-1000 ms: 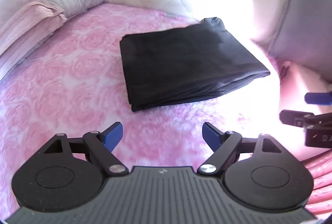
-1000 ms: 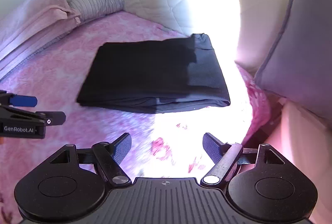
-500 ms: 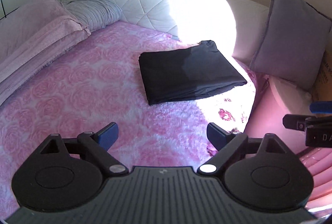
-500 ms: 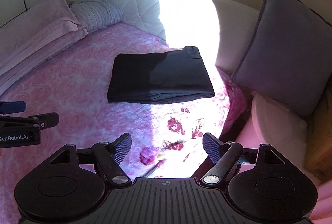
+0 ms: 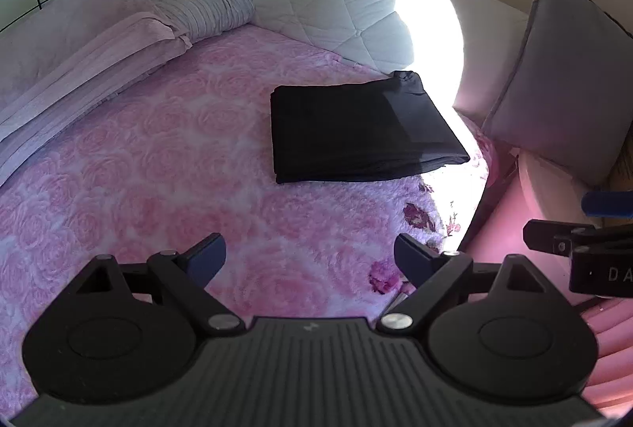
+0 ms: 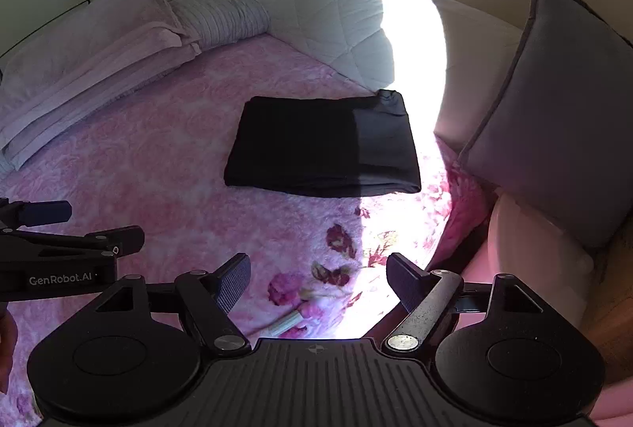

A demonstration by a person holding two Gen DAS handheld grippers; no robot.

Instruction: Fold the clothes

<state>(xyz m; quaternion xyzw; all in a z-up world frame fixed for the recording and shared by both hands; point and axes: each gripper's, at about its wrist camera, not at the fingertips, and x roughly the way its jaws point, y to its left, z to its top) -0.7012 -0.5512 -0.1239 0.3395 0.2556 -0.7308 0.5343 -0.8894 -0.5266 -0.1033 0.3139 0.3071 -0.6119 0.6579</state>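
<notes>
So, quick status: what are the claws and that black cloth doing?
Left claw open, empty. Right claw open, empty. Black garment folded flat on pink bedspread. Nothing in the way.

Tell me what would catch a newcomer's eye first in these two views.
The neatly folded black garment stands out first, lying flat on the pink rose-patterned bedspread towards the far right of the bed. A hard band of sunlight cuts across its right end and the white quilted headboard behind. Near the camera, the left claw and right claw hang open and empty.
</notes>
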